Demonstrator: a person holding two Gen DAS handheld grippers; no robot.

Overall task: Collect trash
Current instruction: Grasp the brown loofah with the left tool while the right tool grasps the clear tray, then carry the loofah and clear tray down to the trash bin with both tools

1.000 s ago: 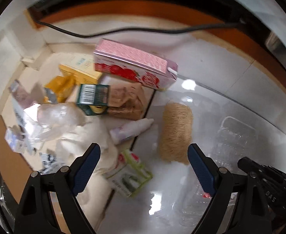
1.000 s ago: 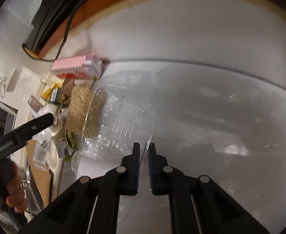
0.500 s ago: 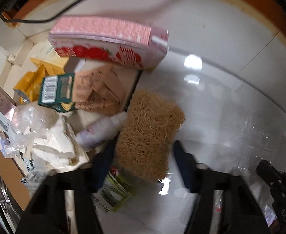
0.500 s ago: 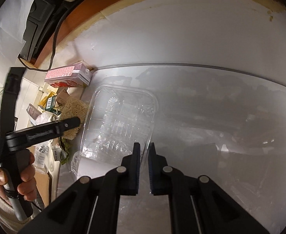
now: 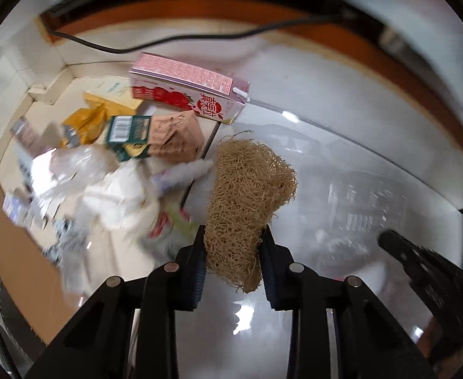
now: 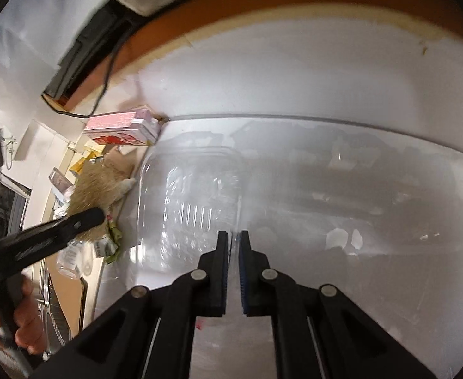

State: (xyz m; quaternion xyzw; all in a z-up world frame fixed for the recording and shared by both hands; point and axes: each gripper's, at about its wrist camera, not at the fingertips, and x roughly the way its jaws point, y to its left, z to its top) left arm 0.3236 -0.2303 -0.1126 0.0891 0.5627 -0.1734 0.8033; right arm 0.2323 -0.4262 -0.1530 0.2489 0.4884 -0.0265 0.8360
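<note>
The fibrous scrub pad [image 5: 247, 195] was clamped at its near end between the jaws of the left gripper [image 5: 233, 268], which had just been closing on it. It sat beside the seam where the glossy white surface [image 5: 342, 145] meets the littered cream one. Its long axis ran away from the gripper, far end toward the pink carton [image 5: 187, 91]. The hold looked shallow; the springy mesh could slip free or snag neighbouring litter. The right gripper [image 6: 234, 246] was clenched on the rim of the clear plastic tray [image 6: 190, 202].

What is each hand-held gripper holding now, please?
Left hand-held gripper: just closed on the straw-coloured scrubber.
Right hand-held gripper: shut on the clear plastic tray.
</note>
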